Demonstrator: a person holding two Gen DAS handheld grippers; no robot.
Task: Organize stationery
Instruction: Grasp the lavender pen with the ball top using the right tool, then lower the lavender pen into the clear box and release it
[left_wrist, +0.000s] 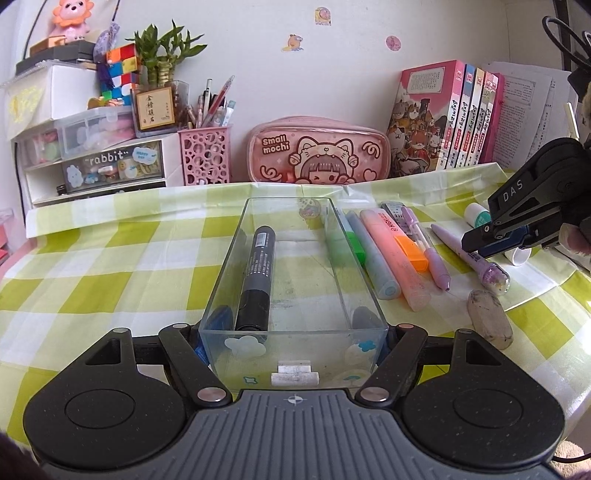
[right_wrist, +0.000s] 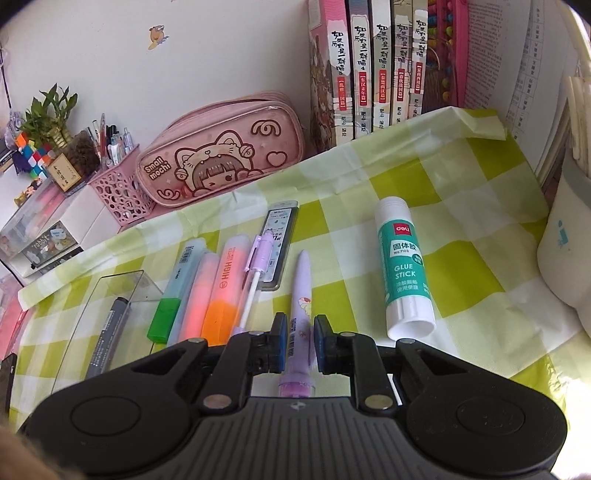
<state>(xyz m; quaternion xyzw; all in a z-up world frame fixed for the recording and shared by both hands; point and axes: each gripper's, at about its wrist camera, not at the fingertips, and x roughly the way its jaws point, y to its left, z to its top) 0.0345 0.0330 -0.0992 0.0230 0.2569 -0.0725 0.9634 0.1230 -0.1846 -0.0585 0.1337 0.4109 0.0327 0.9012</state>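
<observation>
My left gripper is shut on the near end of a clear plastic tray, fingers on its two side walls. A black marker lies inside the tray. To its right lie a green-capped highlighter, a blue one, an orange-capped pink highlighter, two lilac pens and a grey eraser. My right gripper is open, its pads on either side of the lilac pen on the cloth, with small gaps. A glue stick lies to the right.
A pink pencil case, a pink pen cup, small drawers and a row of books line the back wall. A white cup stands at the right edge. A lead refill case lies under the pens.
</observation>
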